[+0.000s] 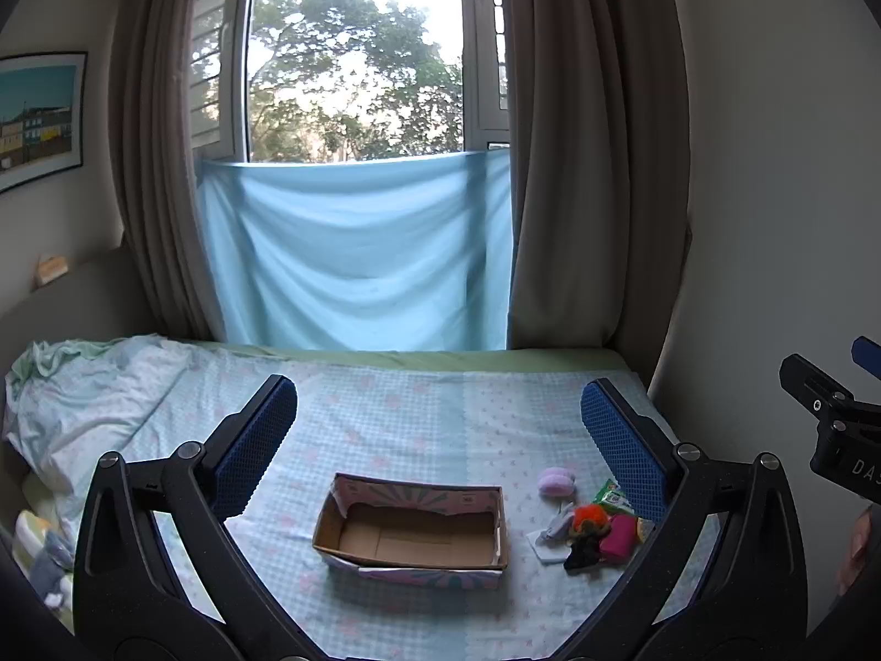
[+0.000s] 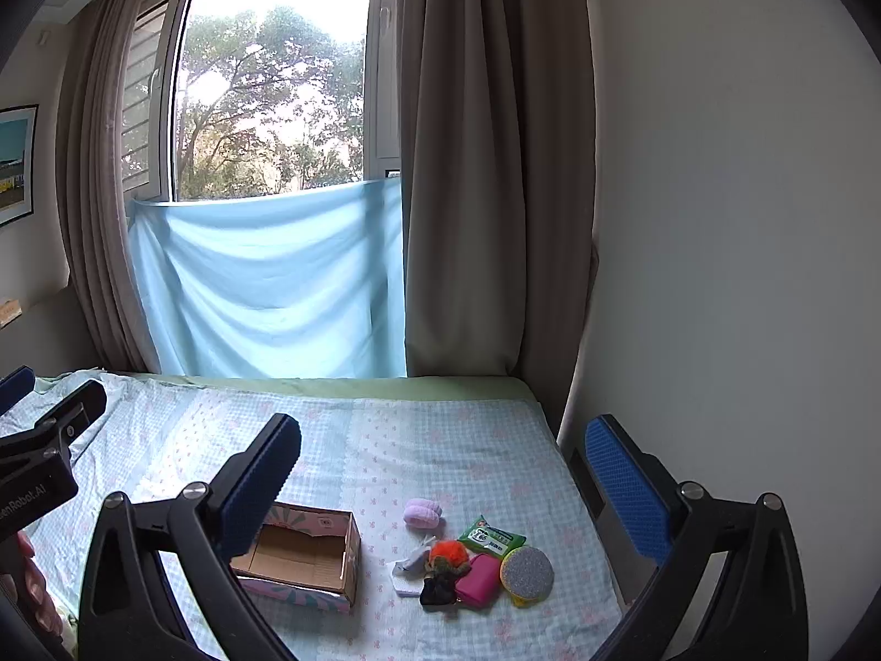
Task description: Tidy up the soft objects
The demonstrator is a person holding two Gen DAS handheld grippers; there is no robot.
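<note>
Both the left gripper (image 1: 438,429) and right gripper (image 2: 446,468) are hovering with fingers spread and empty over the bed (image 2: 440,440), where the cardboard box (image 1: 410,537) is sitting unfilled and the soft objects (image 2: 473,562) are lying clustered beside it toward the bed's right edge, none yet sorted.

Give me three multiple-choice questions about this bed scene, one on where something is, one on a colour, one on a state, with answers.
1. Where do the small soft items lie relative to the cardboard box?
A. inside it
B. on the bedsheet to its right
C. on the windowsill

2. What colour is the pouch in the pile?
A. pink
B. white
C. brown

3. What state is the left tool in?
A. shut on a sponge
B. open, holding nothing
C. shut on the box

Answers: 1 B, the box interior is bare cardboard; 2 A, it is bright pink beside the round sponge; 3 B, its fingers stand wide apart.
</note>
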